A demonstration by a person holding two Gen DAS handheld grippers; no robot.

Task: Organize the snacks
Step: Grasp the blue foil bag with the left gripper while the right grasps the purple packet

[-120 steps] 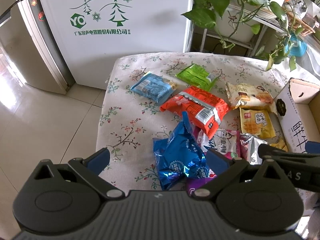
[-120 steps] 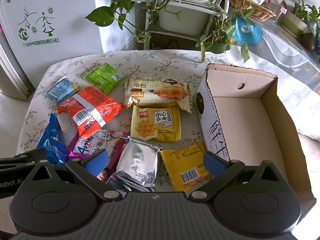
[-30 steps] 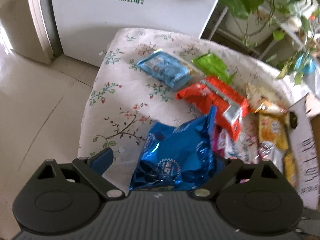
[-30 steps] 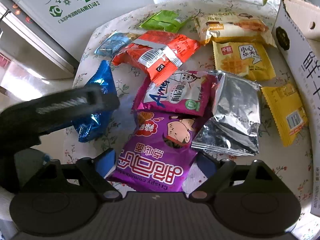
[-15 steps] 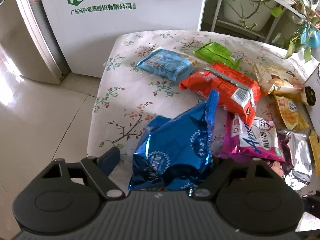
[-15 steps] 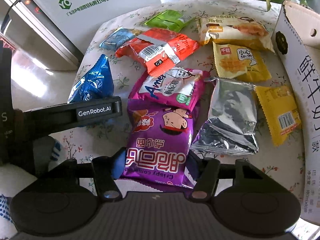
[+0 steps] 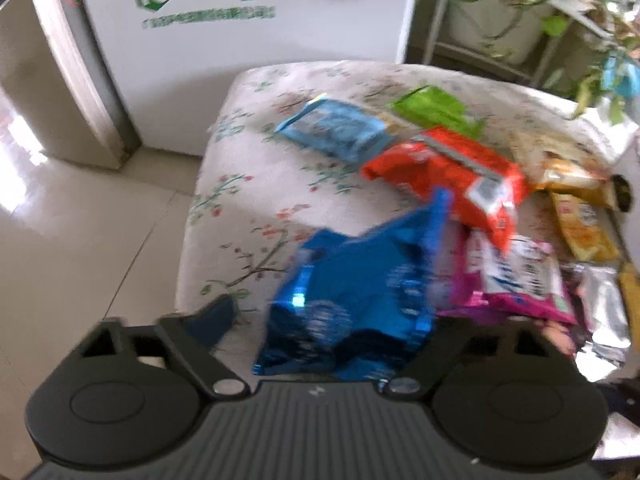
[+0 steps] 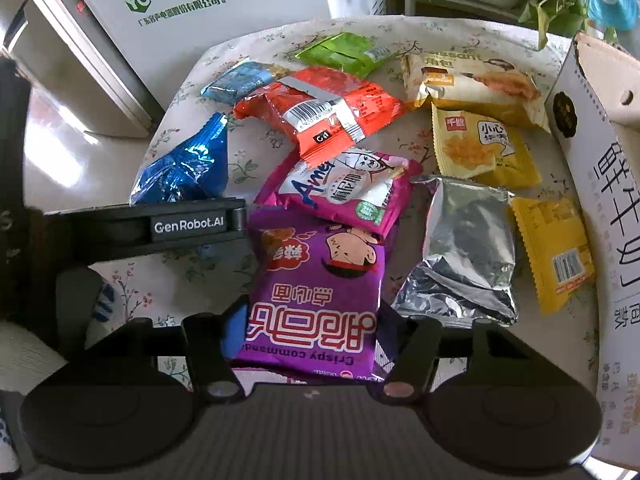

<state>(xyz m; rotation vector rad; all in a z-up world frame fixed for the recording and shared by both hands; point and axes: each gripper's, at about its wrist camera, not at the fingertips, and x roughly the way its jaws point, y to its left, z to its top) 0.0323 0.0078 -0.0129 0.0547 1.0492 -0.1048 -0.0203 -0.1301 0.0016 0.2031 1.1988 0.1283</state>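
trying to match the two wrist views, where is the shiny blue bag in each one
Left wrist: the shiny blue bag is low in the centre, blurred, between the left gripper fingers.
Right wrist: it lies at the left, just behind the left gripper.
Shared landmark: the orange packet, just beyond the bag in both views.

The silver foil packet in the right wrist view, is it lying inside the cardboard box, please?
No, the silver foil packet lies on the tablecloth, left of the cardboard box.
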